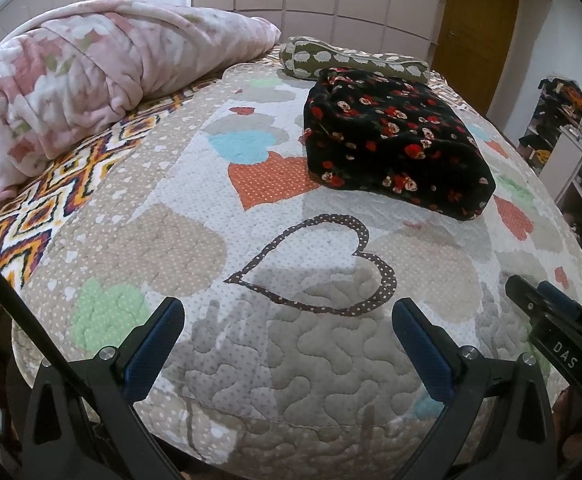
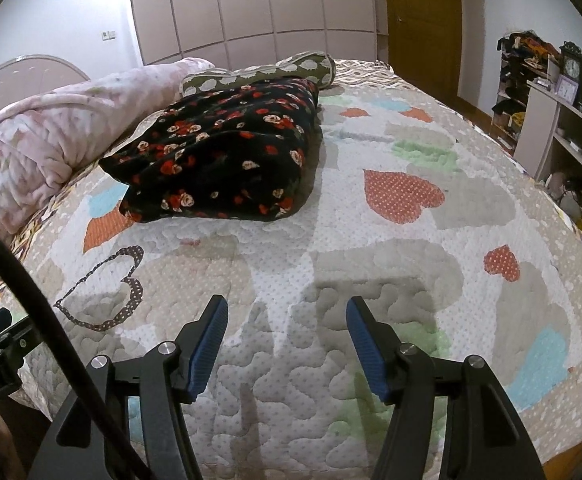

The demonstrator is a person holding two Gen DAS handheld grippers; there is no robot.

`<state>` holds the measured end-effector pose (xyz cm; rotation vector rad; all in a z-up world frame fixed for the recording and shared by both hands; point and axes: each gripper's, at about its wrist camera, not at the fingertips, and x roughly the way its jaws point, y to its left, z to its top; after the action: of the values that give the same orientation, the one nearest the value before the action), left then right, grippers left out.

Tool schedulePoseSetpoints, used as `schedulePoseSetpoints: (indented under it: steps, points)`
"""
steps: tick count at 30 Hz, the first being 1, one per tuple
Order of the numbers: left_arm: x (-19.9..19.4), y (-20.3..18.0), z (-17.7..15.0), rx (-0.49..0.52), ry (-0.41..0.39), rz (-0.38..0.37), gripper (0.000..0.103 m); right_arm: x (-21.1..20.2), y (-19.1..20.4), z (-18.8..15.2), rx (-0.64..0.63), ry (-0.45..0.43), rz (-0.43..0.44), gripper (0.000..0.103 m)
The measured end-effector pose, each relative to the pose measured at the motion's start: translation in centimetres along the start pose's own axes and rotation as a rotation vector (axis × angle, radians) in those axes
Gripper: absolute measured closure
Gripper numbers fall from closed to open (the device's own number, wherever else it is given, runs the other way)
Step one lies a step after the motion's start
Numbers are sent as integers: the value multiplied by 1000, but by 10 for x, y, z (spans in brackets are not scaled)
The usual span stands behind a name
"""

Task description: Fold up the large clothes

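A lived-in home bedroom: a wide bed [image 2: 371, 220] under a quilted coverlet patched with hearts, a plush pink floral blanket [image 1: 71, 80] heaped near its arched headboard [image 2: 23, 72], and a green bolster pillow [image 1: 351, 62] beyond. Floor-to-ceiling wardrobe doors [image 2: 251, 4] line the far wall beside a wooden door [image 2: 423, 16]; cluttered shelves [image 2: 531, 76] with clocks [image 2: 571, 66] stand alongside.

Left tool [image 1: 289, 320], right tool [image 2: 287, 320]: black frames, blue ribbed pads, silver screws, black cable [image 2: 31, 300].
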<state>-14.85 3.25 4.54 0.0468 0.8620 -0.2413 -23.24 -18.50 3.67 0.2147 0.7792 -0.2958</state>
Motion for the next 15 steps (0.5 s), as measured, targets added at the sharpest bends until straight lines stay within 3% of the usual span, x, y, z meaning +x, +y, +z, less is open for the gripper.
schedulePoseSetpoints:
  steps: [15]
  points:
    - [4,-3,-2,3,10,-6,0,2,1,-1,-8,6,-15,37]
